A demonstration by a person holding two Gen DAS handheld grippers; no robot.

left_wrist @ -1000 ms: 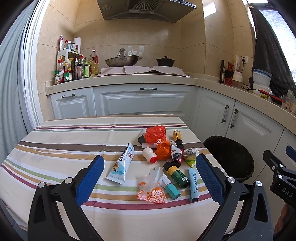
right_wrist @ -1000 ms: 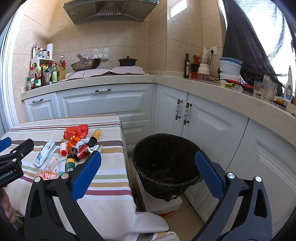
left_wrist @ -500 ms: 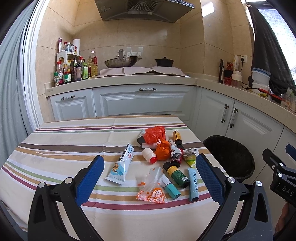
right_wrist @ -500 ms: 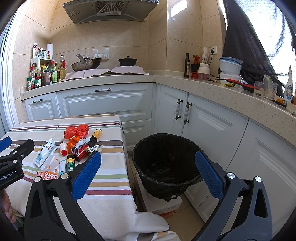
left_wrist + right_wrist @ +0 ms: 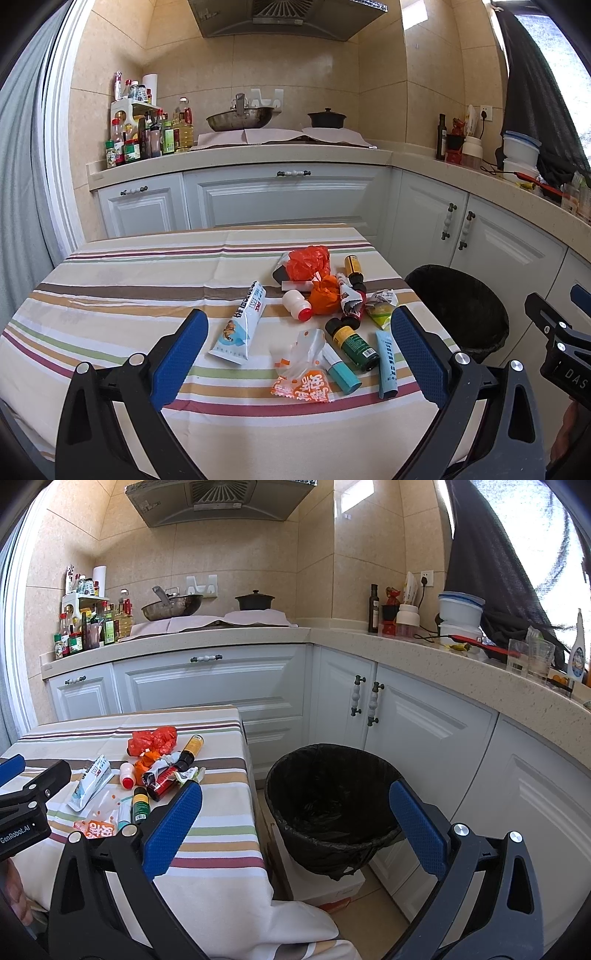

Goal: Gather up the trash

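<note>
Two views, bin (image 5: 332,805) interior only in right, trash pile (image 5: 325,317) close in left

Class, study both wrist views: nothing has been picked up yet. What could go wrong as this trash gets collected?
The trash is bunched together, so closing on the green bottle might nudge the blue tube, which lies near the table's edge, onto the floor.

The clear wrapper is thin and flat, so a tool may slip off it or pinch the striped cloth instead.

Both tools are open and empty.
</note>
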